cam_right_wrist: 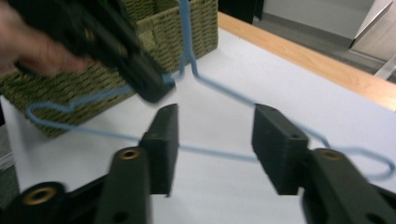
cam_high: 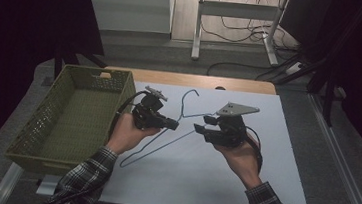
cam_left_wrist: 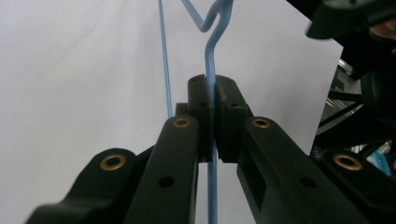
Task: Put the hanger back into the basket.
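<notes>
We see left gripper clamped on thin blue wire hanger; right gripper at 3 o'clock, jaws open; hanger's far shoulder hidden behind it.

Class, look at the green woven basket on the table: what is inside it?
The green basket appears empty: the high view shows only its bare woven floor and walls. The corner behind its near wall is hidden. The blue wire hanger, clamped by the left gripper, lies outside on the white sheet.
</notes>
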{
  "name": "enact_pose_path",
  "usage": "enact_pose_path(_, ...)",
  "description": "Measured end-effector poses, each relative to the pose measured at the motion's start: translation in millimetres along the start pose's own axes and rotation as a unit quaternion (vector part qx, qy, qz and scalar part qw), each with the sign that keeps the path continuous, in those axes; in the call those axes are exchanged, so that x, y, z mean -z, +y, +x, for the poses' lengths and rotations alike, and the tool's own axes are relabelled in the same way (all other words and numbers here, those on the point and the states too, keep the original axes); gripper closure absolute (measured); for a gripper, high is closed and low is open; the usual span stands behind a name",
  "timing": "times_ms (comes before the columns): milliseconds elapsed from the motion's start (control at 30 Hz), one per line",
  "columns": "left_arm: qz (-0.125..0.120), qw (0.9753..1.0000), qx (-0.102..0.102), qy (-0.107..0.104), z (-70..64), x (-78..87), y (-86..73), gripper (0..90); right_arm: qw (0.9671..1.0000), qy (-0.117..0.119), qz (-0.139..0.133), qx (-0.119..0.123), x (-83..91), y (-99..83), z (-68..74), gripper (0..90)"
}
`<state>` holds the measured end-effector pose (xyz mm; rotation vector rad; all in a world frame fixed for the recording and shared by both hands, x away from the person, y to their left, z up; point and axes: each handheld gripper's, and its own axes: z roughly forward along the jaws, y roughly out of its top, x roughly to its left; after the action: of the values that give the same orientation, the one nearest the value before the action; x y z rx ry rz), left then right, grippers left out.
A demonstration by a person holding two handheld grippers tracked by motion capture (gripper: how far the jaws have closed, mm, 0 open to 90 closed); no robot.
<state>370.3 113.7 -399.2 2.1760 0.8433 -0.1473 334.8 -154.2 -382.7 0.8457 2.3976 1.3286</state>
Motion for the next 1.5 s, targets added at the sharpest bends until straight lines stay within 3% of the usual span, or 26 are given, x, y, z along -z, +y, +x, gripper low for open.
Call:
enact_pose_path(333, -0.027, 0.9995, 0.010, 0.015, 5.5, 38.4, -3.2, 86.9, 0.9997, -0.003, 0.016, -0.019, 18.5, -26.5, -9.8, 19.0)
enact_pose_path(667, -0.046, 0.9978, 0.013, 0.045, 6.6, 84.3, -0.1, 87.0, 0.9989, -0.016, 0.026, -0.034, 34.4, -50.8, -15.9, 7.3)
enact_pose_path(700, -0.050, 0.9971, 0.013, 0.055, 7.8, 96.6, -0.8, 87.0, 0.9988, -0.018, 0.029, -0.036, 35.7, -53.6, -16.6, 6.6)
enact_pose_path(933, -0.063, 0.9929, 0.030, 0.096, 21.8, 137.5, -16.5, 87.0, 0.9975, -0.022, 0.041, -0.053, 44.5, -72.7, -22.6, 4.4)
enact_pose_path(967, -0.063, 0.9929, 0.030, 0.096, 21.8, 137.5, -16.5, 87.0, 0.9975, -0.022, 0.041, -0.053, 44.5, -72.7, -22.6, 4.4)
enact_pose_path(1000, -0.069, 0.9916, 0.037, 0.103, 27.7, 147.8, -24.5, 87.0, 0.9971, -0.024, 0.042, -0.059, 47.7, -77.9, -24.1, 4.2)
enact_pose_path(1067, -0.071, 0.9909, 0.041, 0.107, 30.6, 152.6, -28.8, 87.0, 0.9969, -0.024, 0.044, -0.061, 49.3, -80.5, -24.9, 4.0)
enact_pose_path(1200, -0.080, 0.9867, 0.059, 0.129, 45.6, 175.7, -50.3, 87.0, 0.9961, -0.031, 0.045, -0.070, 57.8, -92.8, -27.8, 3.1)
enact_pose_path(1500, -0.088, 0.9798, 0.075, 0.164, 69.3, 208.2, -82.3, 87.0, 0.9938, -0.046, 0.050, -0.088, 66.9, -112.9, -36.8, 1.5)
